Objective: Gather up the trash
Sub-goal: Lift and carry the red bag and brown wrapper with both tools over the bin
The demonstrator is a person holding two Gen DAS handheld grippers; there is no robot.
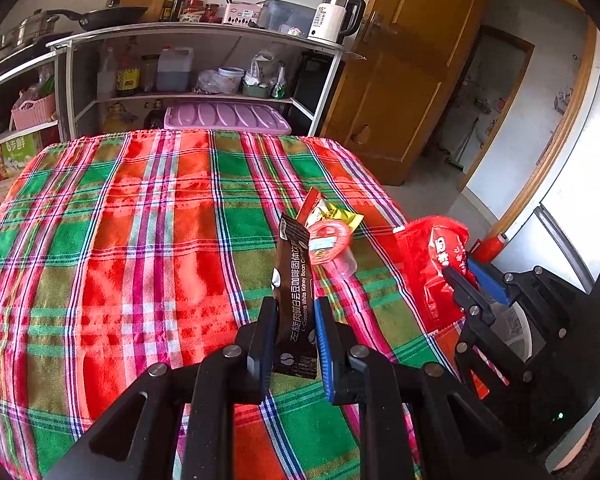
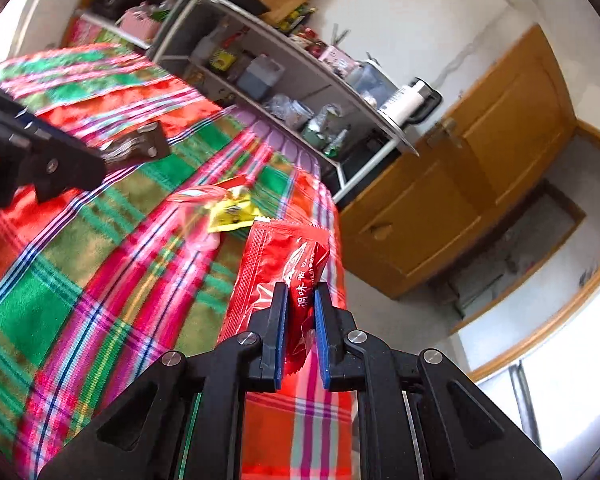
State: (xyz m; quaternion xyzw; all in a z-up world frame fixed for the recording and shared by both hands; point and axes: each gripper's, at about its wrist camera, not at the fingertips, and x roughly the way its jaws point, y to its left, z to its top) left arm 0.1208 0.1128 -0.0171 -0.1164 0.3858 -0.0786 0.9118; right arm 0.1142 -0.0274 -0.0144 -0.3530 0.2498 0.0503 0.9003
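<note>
Two claws tilt downward: left claw (image 1: 296, 312) clamps brown sachet (image 1: 294, 300), right claw (image 2: 301, 300) red packet (image 2: 284, 268).

— Anything readable on that brown sachet (image 1: 296, 300)?
— Yes, white Chinese characters run along it, and below them small Latin print: "L-Carnitine White Kidney Bean Co…", the rest cut off.
— And the red packet (image 2: 300, 276)?
— White characters, "调味" among them — the others are creased.
— The white kettle (image 1: 332, 16) on the shelf?
— A label starting "55"; the smaller lines are too tiny to read.
</note>
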